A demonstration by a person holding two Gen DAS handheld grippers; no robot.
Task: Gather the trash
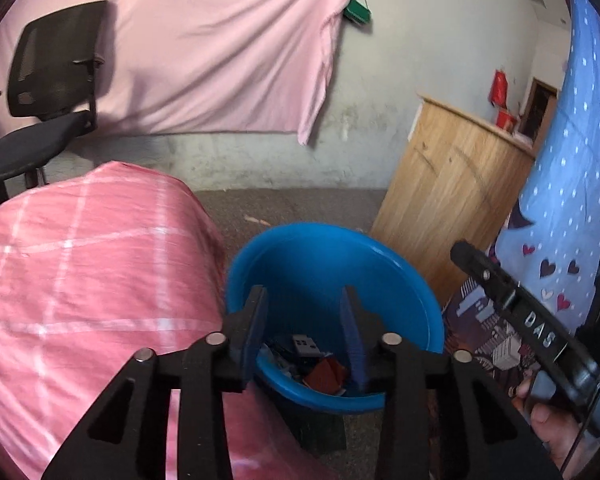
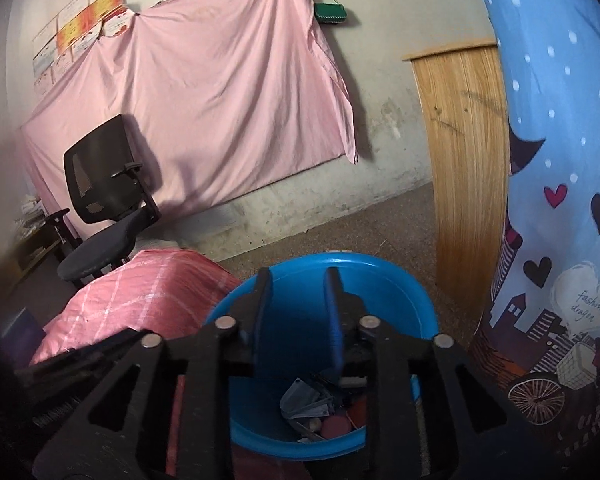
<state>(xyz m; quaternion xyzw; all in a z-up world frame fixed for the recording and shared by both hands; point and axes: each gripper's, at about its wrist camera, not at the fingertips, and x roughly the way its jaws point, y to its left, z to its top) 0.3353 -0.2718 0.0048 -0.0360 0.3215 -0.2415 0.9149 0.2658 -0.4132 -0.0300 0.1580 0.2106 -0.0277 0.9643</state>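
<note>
My fingers [image 1: 260,320] on the left gripper [image 1: 306,332] stood spread apart with nothing between them, poised over the blue basin [image 1: 400,276]; the fingers [image 2: 262,312] on my right gripper [image 2: 298,316] were likewise parted and held nothing, above the same basin [image 2: 404,300].

The largest thing in front of me was the pink sheet [image 1: 204,48] pinned across the grey wall, with a row of papers [image 2: 80,28] showing above its top edge in the right view. To my right hung a blue curtain [image 2: 560,120] printed with white dots, hearts and a little skyline. Left of the basin lay a pink checked cloth [image 1: 80,272] draped over a low rounded surface, its edge just beside the basin's rim. Behind it stood a black mesh office chair [image 1: 48,92], close to the sheet. A pale wooden cabinet [image 1: 452,196] stood against the wall between the basin and the curtain, with small red things on top.

The basin sat on the rough brown floor [image 1: 300,204]. At its bottom lay the trash [image 1: 312,364]: a jumble of crumpled wrappers, a red scrap, and in the right view a grey packet and a round reddish piece [image 2: 336,426]. In the left view my right gripper's black handle [image 1: 540,328] crossed the lower right, with my hand [image 1: 552,428] under it.
</note>
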